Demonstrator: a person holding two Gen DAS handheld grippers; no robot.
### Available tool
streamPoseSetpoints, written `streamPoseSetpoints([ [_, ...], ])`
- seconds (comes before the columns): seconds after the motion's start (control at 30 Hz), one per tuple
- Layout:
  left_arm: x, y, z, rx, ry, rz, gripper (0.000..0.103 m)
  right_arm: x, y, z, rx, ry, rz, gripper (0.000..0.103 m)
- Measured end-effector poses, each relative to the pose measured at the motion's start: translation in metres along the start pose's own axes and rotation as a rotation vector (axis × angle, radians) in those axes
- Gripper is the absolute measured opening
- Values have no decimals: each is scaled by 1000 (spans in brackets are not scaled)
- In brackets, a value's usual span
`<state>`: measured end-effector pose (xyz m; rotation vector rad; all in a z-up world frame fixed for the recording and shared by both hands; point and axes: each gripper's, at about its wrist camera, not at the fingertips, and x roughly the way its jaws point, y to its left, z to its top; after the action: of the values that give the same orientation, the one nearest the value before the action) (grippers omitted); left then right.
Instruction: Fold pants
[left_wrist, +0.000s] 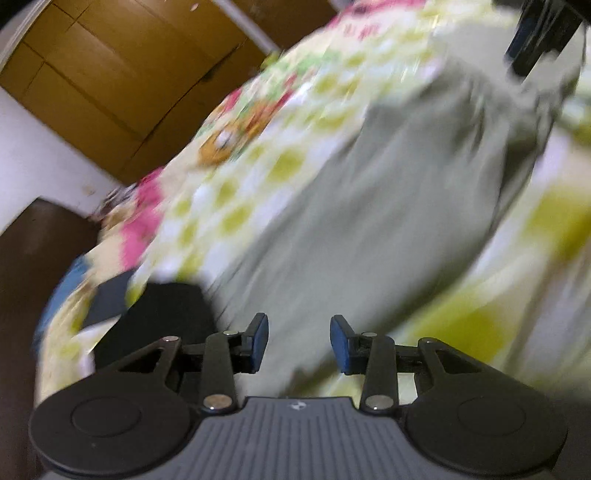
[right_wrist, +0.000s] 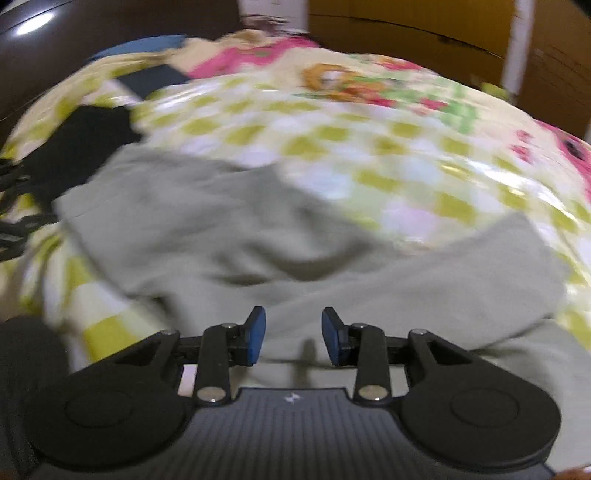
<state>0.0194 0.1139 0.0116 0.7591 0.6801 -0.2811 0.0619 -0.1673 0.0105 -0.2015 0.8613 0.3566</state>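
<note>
Grey-green pants (left_wrist: 369, 206) lie on a bed with a checked yellow and white cover (left_wrist: 258, 162). In the left wrist view they run from near my left gripper (left_wrist: 299, 339) up to the top right. My left gripper is open and empty over one end of them. In the right wrist view the pants (right_wrist: 229, 236) lie spread in two legs. My right gripper (right_wrist: 293, 336) is open and empty just above the cloth. The right gripper shows blurred in the left wrist view (left_wrist: 535, 40) at the far end of the pants. Both views are motion-blurred.
A black item (left_wrist: 166, 314) lies on the bed left of the pants, also in the right wrist view (right_wrist: 81, 147). Brown wooden cupboards (left_wrist: 122, 62) and a white wall stand behind the bed. A dark headboard (right_wrist: 110, 22) borders the bed.
</note>
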Motion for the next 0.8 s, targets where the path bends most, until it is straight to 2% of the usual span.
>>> streamPoseSetpoints([
  [0.07,7,-15,37,-35,-51,-121,52,8,-30,11,7,23,-30,35],
  [0.13,18,-39,75,-34,-112,-206,52,18,-68,25,80,61,-34,35],
  [0.2,31,-66,108,-16,-165,-267,52,30,-104,40,147,83,-55,35],
  [0.27,48,-95,138,18,-184,-309,52,45,-129,53,149,105,-84,35],
  [0.33,65,-115,160,53,-185,-363,52,60,-139,67,-6,123,-77,34],
  [0.43,80,-132,179,133,-172,-438,52,82,-133,78,-419,196,-27,32],
  [0.5,88,-130,185,140,-148,-463,52,89,-134,80,-606,205,42,32],
  [0.67,96,-123,198,35,-76,-554,52,109,-134,80,-890,285,169,33],
  [0.73,95,-123,200,35,-73,-583,52,119,-131,74,-980,321,192,33],
  [0.8,92,-127,202,54,-73,-589,52,126,-131,67,-1017,345,220,33],
])
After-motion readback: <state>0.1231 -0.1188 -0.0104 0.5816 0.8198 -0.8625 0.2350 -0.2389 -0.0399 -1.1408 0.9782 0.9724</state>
